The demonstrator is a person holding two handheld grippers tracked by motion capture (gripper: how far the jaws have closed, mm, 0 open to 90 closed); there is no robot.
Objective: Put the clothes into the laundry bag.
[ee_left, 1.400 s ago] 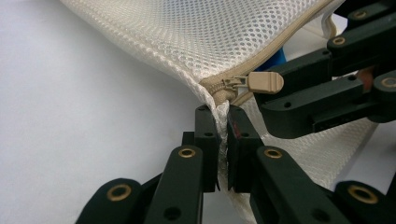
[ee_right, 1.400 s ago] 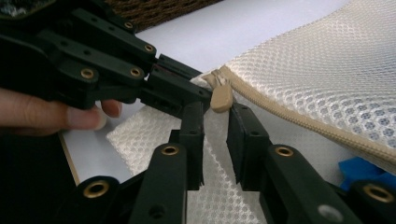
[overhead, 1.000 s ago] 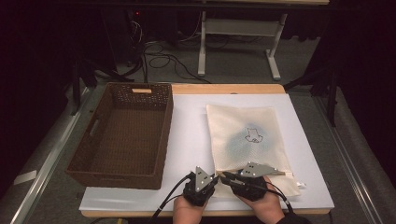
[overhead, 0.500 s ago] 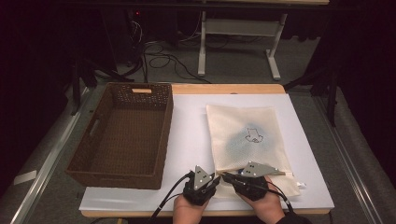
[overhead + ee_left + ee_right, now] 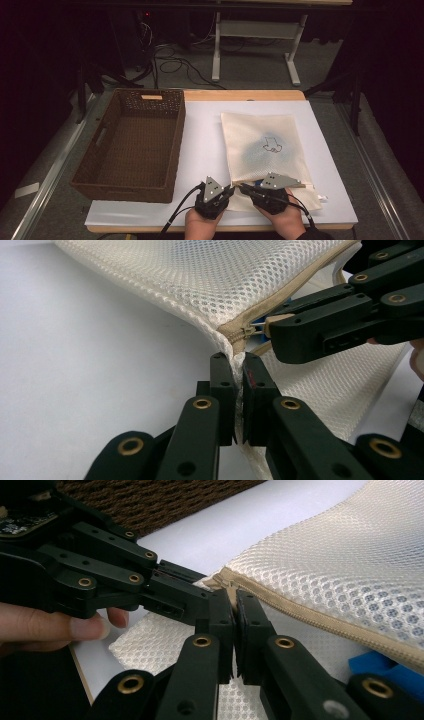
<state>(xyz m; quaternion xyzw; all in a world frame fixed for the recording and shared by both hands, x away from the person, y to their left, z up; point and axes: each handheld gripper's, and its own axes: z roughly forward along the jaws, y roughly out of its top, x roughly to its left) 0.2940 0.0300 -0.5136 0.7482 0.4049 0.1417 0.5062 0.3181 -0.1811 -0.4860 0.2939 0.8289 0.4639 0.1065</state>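
A cream mesh bag [image 5: 267,145] lies flat on the white table top [image 5: 205,135], with a small drawing on it and something blue [image 5: 380,665] inside. Both grippers meet at its near left corner. My left gripper [image 5: 227,191] [image 5: 238,360] is shut on the mesh at the corner, just below the end of the tan zipper [image 5: 239,332]. My right gripper [image 5: 243,188] [image 5: 235,597] comes in from the right and is shut on the zipper pull at that same end. The pull is mostly hidden between its jaws. The corner is lifted slightly off the table.
A brown wicker basket [image 5: 100,165] with nothing in it stands on the left half of the table, close to the grippers. The table's front edge [image 5: 220,229] runs just under the hands. Beyond the table are desk legs and cables on the floor.
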